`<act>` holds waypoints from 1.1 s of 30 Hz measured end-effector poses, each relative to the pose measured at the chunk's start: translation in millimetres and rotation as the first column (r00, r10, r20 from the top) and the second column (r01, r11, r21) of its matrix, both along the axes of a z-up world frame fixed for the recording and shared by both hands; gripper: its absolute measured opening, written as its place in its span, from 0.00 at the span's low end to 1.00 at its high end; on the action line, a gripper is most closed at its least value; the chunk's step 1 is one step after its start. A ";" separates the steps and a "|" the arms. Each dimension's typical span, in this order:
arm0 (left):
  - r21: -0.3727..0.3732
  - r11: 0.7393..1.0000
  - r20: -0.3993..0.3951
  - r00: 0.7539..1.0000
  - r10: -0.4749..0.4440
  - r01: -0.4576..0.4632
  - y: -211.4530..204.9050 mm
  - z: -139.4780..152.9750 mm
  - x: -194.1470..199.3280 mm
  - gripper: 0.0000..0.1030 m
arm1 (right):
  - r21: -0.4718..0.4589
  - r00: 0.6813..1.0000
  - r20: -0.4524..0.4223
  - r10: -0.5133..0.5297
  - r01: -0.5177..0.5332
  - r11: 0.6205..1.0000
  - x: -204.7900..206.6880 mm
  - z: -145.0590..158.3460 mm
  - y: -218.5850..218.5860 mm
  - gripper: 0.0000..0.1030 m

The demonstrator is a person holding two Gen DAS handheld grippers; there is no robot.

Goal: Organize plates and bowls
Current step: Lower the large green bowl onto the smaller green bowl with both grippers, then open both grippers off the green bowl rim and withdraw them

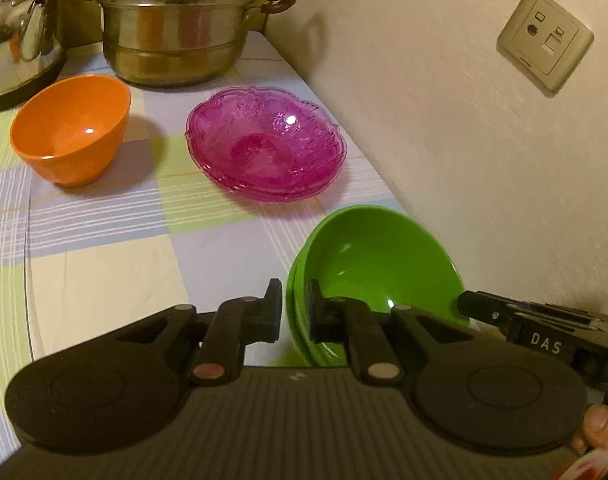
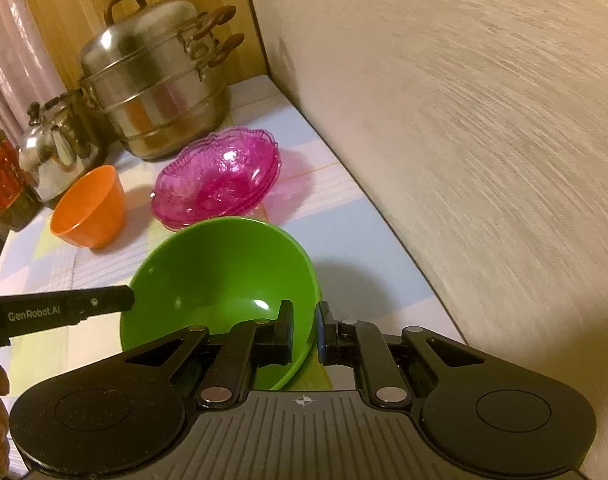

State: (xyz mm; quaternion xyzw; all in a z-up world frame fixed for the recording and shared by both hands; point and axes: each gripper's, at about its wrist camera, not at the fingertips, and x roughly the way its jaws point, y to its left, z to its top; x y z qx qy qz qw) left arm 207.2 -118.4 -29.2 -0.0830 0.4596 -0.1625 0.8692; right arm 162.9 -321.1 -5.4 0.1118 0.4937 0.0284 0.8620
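Note:
A green bowl (image 1: 376, 264) sits tilted on further green bowls whose rims (image 1: 298, 320) show beneath it, near the wall. My left gripper (image 1: 295, 312) straddles the stack's left rim, one finger inside and one outside, with a thin gap at the outer pad. From the right wrist view, the left gripper's tip (image 2: 130, 300) meets the green bowl (image 2: 220, 280). My right gripper (image 2: 306, 330) is shut on that bowl's near rim; it also shows as my right gripper (image 1: 462, 303) in the left wrist view. An orange bowl (image 1: 70, 128) and stacked pink glass dishes (image 1: 266, 144) stand farther back.
A steel steamer pot (image 1: 176, 28) and a kettle (image 1: 20, 36) stand at the back of the checked tablecloth (image 1: 104, 248). The wall (image 1: 464, 140) with a socket plate (image 1: 546, 40) runs along the right. A dark bottle (image 2: 2, 176) stands far left. A person's fingers (image 1: 600, 424) hold the gripper.

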 end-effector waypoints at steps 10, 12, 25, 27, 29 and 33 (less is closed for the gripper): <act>-0.004 1.000 -0.008 1.000 0.006 -0.006 1.6 -5.1 1.1 0.17 | 0.007 1.000 0.002 -0.002 0.002 1.000 -2.3 1.6 -0.6 0.11; -0.005 1.000 -0.013 1.000 0.010 -0.010 1.7 -6.8 1.9 0.17 | 0.006 1.000 0.003 -0.006 0.006 1.000 -2.8 2.7 -1.1 0.11; -0.061 0.996 0.026 0.998 0.062 -0.060 16.9 12.1 -24.4 0.17 | 0.023 0.999 0.020 -0.042 0.041 0.999 -16.1 17.2 -2.1 0.11; -0.070 0.995 0.032 0.997 0.071 -0.068 20.6 16.1 -32.0 0.19 | 0.033 0.999 0.019 -0.040 0.039 0.999 -19.9 21.1 -0.1 0.11; -0.071 0.995 0.042 0.996 0.077 -0.074 24.5 20.2 -41.0 0.24 | 0.051 0.999 0.016 -0.035 0.034 0.998 -24.0 25.4 2.9 0.11; -0.053 0.995 0.061 0.994 0.089 -0.086 31.7 28.2 -59.0 0.36 | 0.062 1.000 0.006 -0.016 0.015 0.998 -33.1 33.2 14.1 0.15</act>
